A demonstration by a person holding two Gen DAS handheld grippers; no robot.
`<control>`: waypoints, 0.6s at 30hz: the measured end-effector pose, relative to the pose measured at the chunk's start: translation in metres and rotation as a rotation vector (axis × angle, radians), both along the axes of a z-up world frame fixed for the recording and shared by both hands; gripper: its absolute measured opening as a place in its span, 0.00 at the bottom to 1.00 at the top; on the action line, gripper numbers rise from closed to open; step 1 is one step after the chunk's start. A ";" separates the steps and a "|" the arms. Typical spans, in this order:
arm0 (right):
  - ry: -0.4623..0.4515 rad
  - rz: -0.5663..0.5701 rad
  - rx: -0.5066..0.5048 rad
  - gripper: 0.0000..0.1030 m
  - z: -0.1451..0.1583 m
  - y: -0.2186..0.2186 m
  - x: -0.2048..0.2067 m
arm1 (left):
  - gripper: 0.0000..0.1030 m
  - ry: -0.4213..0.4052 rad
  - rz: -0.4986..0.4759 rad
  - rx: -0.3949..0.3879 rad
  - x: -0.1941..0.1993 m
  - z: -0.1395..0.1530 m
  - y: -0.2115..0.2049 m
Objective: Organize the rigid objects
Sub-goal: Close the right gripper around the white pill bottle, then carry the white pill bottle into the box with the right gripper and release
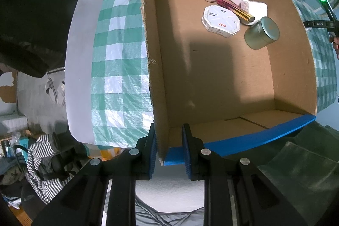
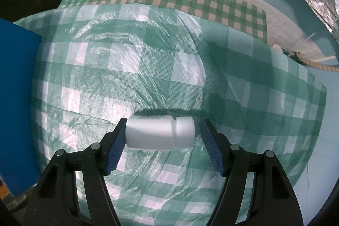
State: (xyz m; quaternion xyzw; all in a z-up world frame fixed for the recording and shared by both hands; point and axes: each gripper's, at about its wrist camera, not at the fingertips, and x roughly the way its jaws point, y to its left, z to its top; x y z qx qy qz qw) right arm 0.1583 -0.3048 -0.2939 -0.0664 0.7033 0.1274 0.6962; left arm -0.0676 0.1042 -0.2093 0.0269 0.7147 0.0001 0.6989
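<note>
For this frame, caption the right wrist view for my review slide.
Right tool straddles a white plastic bottle lying sideways on the green checked tablecloth, one pad not yet touching.

Both views are bright enough, with a cool bluish cast and strong fisheye bending toward dark, vignetted corners. A broad soft shadow falls across the middle of the cardboard box [image 1: 211,77] floor. White glare patches shine on the plastic checked cloth [image 2: 148,56]. The upper left is smeared in both views.
</note>
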 end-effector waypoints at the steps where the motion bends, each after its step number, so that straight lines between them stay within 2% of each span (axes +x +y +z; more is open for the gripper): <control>1: 0.005 0.000 0.000 0.58 -0.001 0.000 -0.001 | 0.21 -0.001 0.001 -0.002 0.000 0.000 0.000; 10: 0.026 0.038 -0.045 0.57 0.001 0.010 -0.005 | 0.21 -0.004 0.003 -0.003 0.001 -0.001 0.001; 18: 0.024 0.080 -0.028 0.57 0.031 0.030 -0.010 | 0.21 -0.008 -0.002 -0.009 0.003 0.001 0.001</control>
